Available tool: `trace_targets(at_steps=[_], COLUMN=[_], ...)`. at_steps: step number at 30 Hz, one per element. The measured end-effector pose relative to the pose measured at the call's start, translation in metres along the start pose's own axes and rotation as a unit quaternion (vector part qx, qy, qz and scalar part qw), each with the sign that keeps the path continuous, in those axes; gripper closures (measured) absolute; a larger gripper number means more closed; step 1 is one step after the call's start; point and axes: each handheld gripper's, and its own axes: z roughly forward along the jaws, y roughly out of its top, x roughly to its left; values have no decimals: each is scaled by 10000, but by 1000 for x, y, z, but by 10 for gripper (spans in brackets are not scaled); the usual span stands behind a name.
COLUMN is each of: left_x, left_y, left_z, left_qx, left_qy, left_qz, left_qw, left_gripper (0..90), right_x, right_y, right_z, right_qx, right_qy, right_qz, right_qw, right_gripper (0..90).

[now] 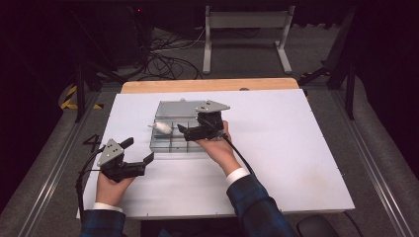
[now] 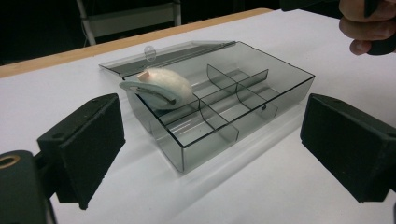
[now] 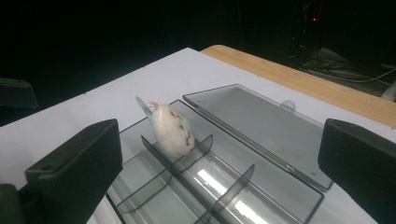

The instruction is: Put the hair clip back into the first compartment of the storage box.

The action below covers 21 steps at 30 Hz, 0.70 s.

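- The white furry toy (image 2: 164,87), with a pale green strip along one edge, sits propped in a corner compartment of the clear divided box (image 2: 275,100), leaning on a divider rather than lying flat on the floor.
- The box stands near the middle of the white table (image 1: 296,148), its lid (image 3: 261,123) swung fully open and lying flat behind it.
- Our right gripper (image 1: 200,129) hovers over the box just beside the toy, jaws spread wide and holding nothing; the toy shows between them in the right gripper view.
- Our left gripper (image 1: 134,157) waits on the table near the box's front corner, jaws equally wide and empty.
- We judge the step to be seating or lifting the toy, so we come in with the right jaws parallel to the dividers, straddling the soft body, not the thin strip.
- We close gently: the fur should compress, and a hard squeeze could tip the light box.
- If the box slides, we steady its front wall with the left gripper.
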Motion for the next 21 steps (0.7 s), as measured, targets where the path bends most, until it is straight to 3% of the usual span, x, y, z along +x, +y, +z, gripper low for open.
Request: trace_targets(at_steps=[21], left_x=[0], left_y=[0], left_z=[-1], left_qx=[-8], left_qy=[2], left_qz=[36], left_qw=[10000], left_gripper=[69], right_x=[-24], right_y=[-23], right_z=[-49], right_qx=[-197], right_qy=[-185], right_qz=[128], right_qw=[9996], right_gripper=[3])
